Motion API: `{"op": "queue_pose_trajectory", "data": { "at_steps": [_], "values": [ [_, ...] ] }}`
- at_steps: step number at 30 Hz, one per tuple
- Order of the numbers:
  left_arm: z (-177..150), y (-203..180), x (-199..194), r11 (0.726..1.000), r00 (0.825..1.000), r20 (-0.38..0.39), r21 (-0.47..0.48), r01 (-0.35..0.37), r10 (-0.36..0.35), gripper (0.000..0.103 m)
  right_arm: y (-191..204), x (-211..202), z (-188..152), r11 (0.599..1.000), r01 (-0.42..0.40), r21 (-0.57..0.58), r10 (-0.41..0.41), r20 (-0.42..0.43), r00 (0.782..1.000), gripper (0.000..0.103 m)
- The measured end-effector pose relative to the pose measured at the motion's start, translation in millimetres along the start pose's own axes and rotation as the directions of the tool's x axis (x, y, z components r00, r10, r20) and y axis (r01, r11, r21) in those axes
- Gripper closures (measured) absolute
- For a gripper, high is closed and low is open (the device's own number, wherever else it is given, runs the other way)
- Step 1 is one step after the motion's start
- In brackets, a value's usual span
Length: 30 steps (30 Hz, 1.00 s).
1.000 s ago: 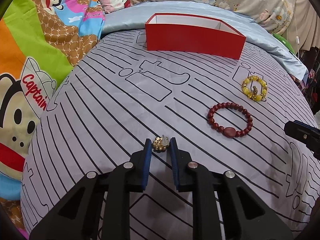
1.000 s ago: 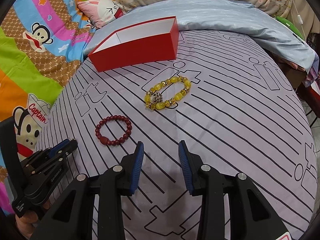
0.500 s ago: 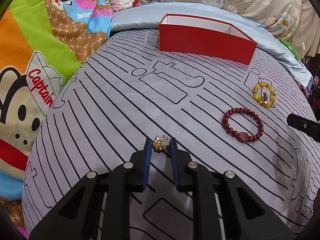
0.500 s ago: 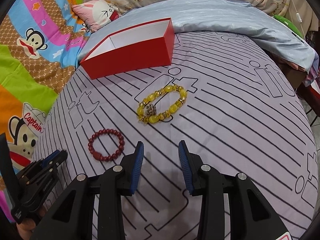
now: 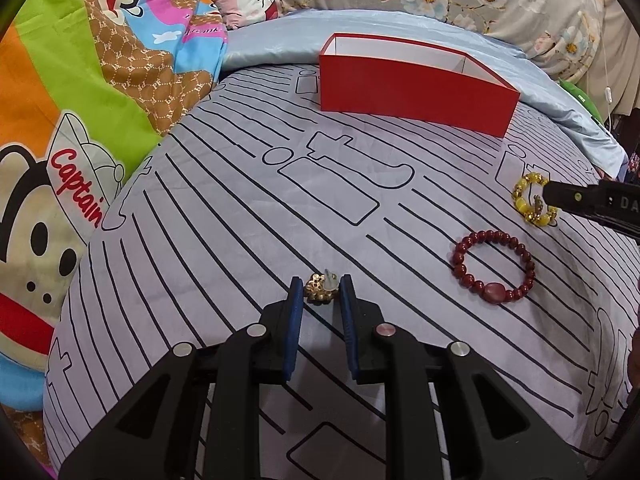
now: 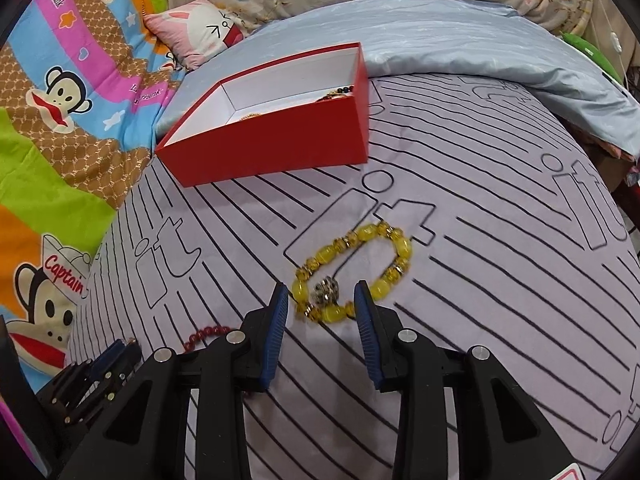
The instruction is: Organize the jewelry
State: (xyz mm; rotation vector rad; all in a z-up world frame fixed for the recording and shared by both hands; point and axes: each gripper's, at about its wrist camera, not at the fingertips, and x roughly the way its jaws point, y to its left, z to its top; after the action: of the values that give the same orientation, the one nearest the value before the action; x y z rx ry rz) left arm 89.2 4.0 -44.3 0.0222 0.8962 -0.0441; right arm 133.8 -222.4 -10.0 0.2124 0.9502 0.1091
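Observation:
My left gripper [image 5: 320,292] is shut on a small gold earring [image 5: 319,291] held between its blue pads above the bedspread. A dark red bead bracelet [image 5: 494,266] lies to its right; part of it shows in the right wrist view [image 6: 204,334]. A yellow bead bracelet [image 6: 354,272] lies on the bedspread, its near end between the tips of my open right gripper [image 6: 320,294]; it also shows in the left wrist view [image 5: 534,200]. A red open box [image 6: 272,128] stands at the back, with some jewelry inside [image 5: 416,86].
The grey striped bedspread [image 5: 240,220] covers the bed. A colourful monkey blanket [image 5: 72,128] lies on the left, a pink pillow [image 6: 200,32] and a light blue quilt [image 6: 460,36] at the back. The bed's edge drops off on the right.
My right gripper has moved forward to the yellow bracelet, whose near end now lies between its open fingers. My left gripper has moved a little forward, still holding the earring.

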Motion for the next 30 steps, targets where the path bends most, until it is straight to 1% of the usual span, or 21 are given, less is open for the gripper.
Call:
{"op": "queue_pose_trajectory", "data": {
  "at_steps": [3,4,5,9,11,17,22,30],
  "values": [
    [0.6,-0.1,0.8,1.0,1.0,0.003,-0.001,0.0,0.0,0.085,1.7,9.8,3.5,1.0,0.002,-0.01,-0.002,-0.011,1.0,0.071],
    [0.6,0.2,1.1,1.0,1.0,0.004,-0.002,0.0,0.0,0.085,0.9,13.9,3.3,1.0,0.009,-0.012,-0.01,-0.018,1.0,0.073],
    [0.6,0.2,1.3,1.0,1.0,0.006,-0.002,0.0,0.0,0.085,-0.8,16.7,2.8,1.0,0.012,-0.013,-0.012,-0.025,1.0,0.078],
    [1.4,0.0,2.4,1.0,1.0,0.008,0.0,0.0,0.0,0.085,-6.8,22.7,0.9,1.0,0.001,-0.001,-0.001,-0.032,0.999,0.084],
    [2.5,0.3,3.0,1.0,1.0,0.006,-0.004,0.001,-0.001,0.085,-4.6,23.6,0.7,1.0,-0.007,-0.013,0.006,-0.032,0.999,0.089],
    [5.1,4.8,3.1,0.999,0.999,-0.018,-0.038,0.027,-0.028,0.085,-2.4,16.4,-1.1,1.0,-0.004,-0.024,0.003,-0.023,1.0,0.089],
    [3.6,4.4,0.3,0.998,0.999,-0.024,-0.045,0.036,-0.037,0.085,-6.5,-5.3,-0.4,1.0,-0.019,0.001,0.019,0.012,1.0,0.089],
    [3.2,3.0,-15.9,0.995,0.997,-0.015,-0.062,0.081,-0.082,0.085,-12.1,-33.3,-18.0,0.999,-0.038,0.024,0.037,0.027,0.999,0.089]
  ]
}}
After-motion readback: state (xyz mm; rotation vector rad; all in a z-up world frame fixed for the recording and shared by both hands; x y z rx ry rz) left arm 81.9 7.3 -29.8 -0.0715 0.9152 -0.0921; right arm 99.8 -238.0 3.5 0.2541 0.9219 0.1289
